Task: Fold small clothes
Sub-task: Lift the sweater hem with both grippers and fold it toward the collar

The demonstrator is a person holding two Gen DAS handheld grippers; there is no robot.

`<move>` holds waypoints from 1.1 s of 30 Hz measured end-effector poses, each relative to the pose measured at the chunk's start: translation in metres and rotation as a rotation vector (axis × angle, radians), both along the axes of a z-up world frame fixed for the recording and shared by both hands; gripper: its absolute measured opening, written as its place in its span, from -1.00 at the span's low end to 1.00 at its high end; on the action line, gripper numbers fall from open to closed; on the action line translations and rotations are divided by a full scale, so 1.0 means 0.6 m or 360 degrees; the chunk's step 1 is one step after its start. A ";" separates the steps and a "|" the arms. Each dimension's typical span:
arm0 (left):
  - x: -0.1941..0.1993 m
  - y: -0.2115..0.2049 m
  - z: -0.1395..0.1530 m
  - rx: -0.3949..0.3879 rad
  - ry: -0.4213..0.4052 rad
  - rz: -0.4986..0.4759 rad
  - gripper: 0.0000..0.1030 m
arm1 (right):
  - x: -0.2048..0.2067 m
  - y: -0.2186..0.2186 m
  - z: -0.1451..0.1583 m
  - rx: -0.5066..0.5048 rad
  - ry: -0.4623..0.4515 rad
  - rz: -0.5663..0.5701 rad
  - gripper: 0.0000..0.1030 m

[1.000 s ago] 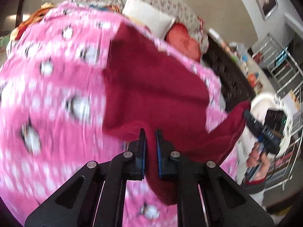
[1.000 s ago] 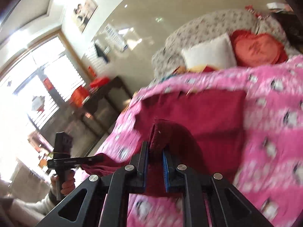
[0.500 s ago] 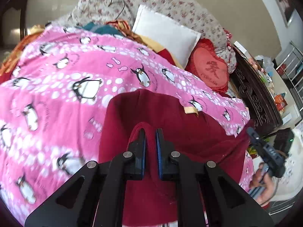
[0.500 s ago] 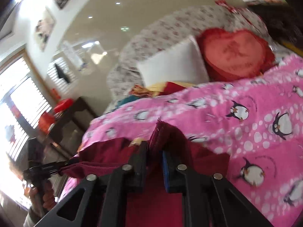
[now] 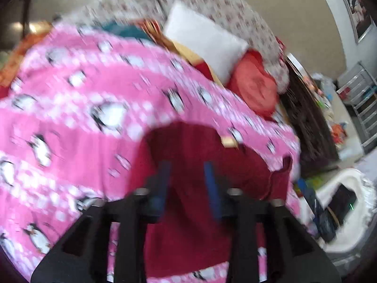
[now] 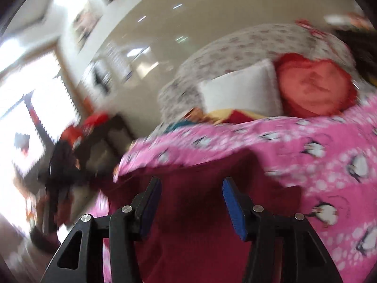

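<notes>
Left hand-held gripper (image 5: 187, 180): spread — just released the maroon garment (image 5: 195, 224)
Right hand-held gripper (image 6: 191, 202): spread too
Fold: probably laid, blurry

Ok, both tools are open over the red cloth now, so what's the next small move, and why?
Probably back both tools off to check the fold. The left tool and right tool stand open with nothing between the pads, and the red cloth lies on the pink blanket. Blur hides whether its edges line up.
</notes>
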State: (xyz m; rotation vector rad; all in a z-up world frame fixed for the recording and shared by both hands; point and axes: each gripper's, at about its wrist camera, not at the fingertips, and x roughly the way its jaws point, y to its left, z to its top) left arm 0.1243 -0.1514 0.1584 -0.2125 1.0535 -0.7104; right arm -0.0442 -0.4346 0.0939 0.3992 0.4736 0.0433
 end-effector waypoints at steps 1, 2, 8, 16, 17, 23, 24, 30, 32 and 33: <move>0.000 0.009 0.013 -0.0033 -0.0052 0.0063 0.11 | 0.016 0.017 -0.006 -0.0085 0.0051 0.0028 0.01; 0.002 0.015 0.018 -0.0072 -0.0060 0.0089 0.19 | 0.035 0.026 -0.016 -0.0161 0.0116 0.0011 0.01; -0.034 0.024 0.028 -0.0130 -0.0086 0.0045 0.25 | 0.116 -0.064 -0.109 -0.0052 0.0512 -0.0355 0.01; -0.047 -0.072 -0.061 0.0059 -0.0036 -0.0093 0.26 | 0.051 -0.065 -0.073 0.0009 0.0296 -0.0374 0.02; -0.041 -0.080 -0.073 0.0082 -0.0042 -0.0086 0.26 | 0.057 -0.063 -0.077 -0.0030 0.0362 -0.0358 0.02; -0.006 -0.101 -0.107 0.0146 -0.0163 -0.0065 0.25 | 0.099 -0.108 -0.127 -0.0168 0.0646 -0.0545 -0.08; -0.002 -0.102 -0.108 0.0159 -0.0169 -0.0061 0.25 | 0.093 -0.119 -0.131 -0.0098 0.0628 -0.0553 -0.08; -0.040 -0.076 -0.083 0.0144 -0.0201 -0.0052 0.25 | 0.023 -0.085 -0.073 -0.0173 0.0441 -0.0522 -0.08; -0.069 -0.059 -0.076 0.0141 -0.0233 -0.0067 0.26 | 0.004 -0.062 -0.050 -0.0165 0.0356 -0.0427 -0.08; -0.081 -0.051 -0.077 0.0136 -0.0243 -0.0069 0.26 | 0.003 -0.052 -0.042 -0.0164 0.0335 -0.0389 -0.08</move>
